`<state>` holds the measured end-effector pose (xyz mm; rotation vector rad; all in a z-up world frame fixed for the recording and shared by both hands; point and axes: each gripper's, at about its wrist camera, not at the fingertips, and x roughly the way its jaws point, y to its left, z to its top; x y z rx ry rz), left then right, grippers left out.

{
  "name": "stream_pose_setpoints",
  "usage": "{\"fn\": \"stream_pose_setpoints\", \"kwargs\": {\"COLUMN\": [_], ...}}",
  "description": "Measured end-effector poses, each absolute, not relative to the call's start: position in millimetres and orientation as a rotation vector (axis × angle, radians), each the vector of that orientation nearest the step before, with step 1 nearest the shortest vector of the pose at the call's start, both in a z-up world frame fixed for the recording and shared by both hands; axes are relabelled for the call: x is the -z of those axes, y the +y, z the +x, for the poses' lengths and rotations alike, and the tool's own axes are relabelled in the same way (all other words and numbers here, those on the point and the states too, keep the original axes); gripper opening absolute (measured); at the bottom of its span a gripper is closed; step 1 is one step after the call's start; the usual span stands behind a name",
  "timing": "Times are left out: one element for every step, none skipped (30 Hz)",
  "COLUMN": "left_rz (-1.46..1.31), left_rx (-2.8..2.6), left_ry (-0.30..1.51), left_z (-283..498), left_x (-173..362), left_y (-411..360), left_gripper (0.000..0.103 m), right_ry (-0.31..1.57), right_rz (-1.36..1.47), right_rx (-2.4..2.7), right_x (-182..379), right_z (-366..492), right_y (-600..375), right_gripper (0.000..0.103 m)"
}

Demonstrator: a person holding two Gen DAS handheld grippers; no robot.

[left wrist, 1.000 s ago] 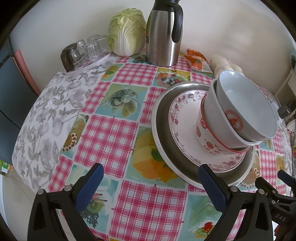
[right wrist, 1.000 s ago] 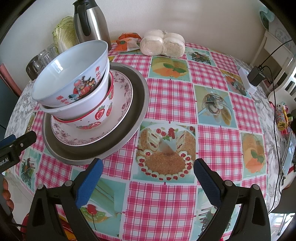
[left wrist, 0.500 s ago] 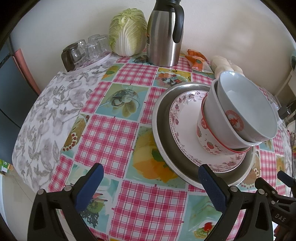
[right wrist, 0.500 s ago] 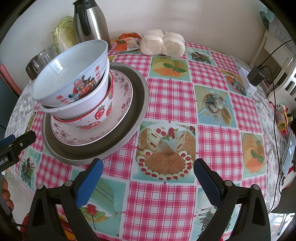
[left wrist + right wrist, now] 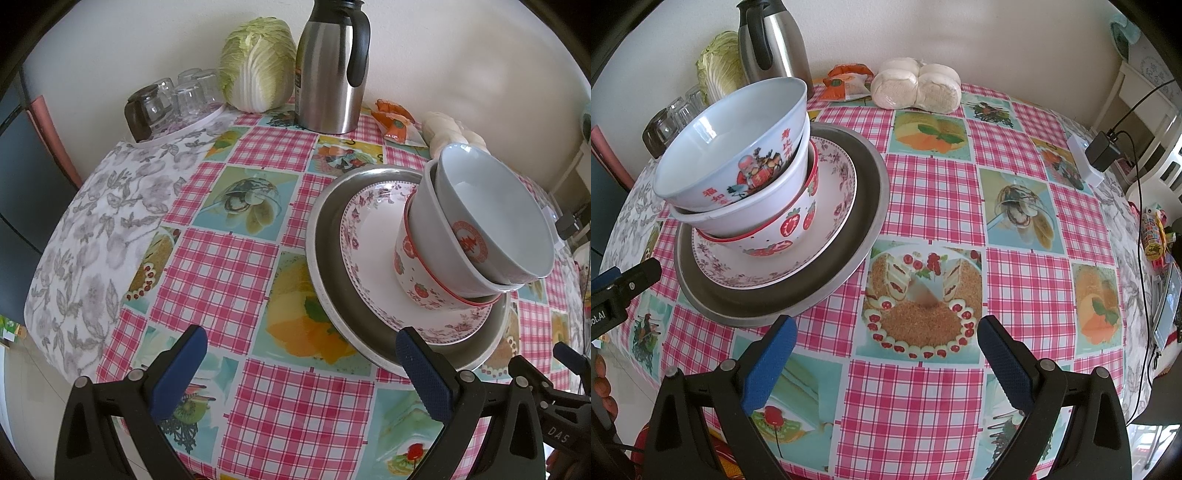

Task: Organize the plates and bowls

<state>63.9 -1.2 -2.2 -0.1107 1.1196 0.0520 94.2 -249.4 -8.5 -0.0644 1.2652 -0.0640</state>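
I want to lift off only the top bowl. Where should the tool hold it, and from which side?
Grip the rim of the top bowl where it tips up, on the thermos side, one finger inside the wall. There it stands clear of the bowl beneath; the low edge is nested. Both tools are open.

Three nested bowls lean in a stack: pale blue bowl [image 5: 738, 136] on top, white bowl [image 5: 757, 206], strawberry-print bowl [image 5: 786, 229] beneath, on a floral plate [image 5: 842, 184] inside a metal tray [image 5: 871, 206] near the table's [image 5: 942, 199] left edge
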Motion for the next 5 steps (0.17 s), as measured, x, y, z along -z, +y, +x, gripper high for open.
{"fn": "stream_pose_setpoints", "kwargs": {"left_rz": [-0.114, -0.120, -0.125, -0.127, -0.128], "left_rx": [-0.054, -0.053, -0.047, -0.044, -0.042], "left_ry": [1.112, 1.102, 1.098, 1.095, 1.094], "left_z": [62.6, 61.7, 61.7, 61.4, 61.9], "left_x": [0.9, -0.7, -1.5, -2.3, -2.5], "left_y": [-1.0, -0.2, 0.1, -0.4, -0.8], "left_gripper": [0.103, 0.103, 0.103, 0.103, 0.103], "right_ry": [1.265, 1.265, 1.266, 1.266, 1.266], "right_rz": [-0.064, -0.064, -0.065, -0.065, -0.065], "right_rx": [0.064, 0.064, 0.064, 0.064, 0.064], "right_x": [8.6, 8.6, 8.6, 8.6, 8.6], "right_z": [94.9, 95.4, 95.5, 95.0, 95.6], "right_y": [-249.1, -248.8, -248.8, -249.0, -248.8], "right_gripper": [0.098, 0.098, 0.098, 0.098, 0.098]}}
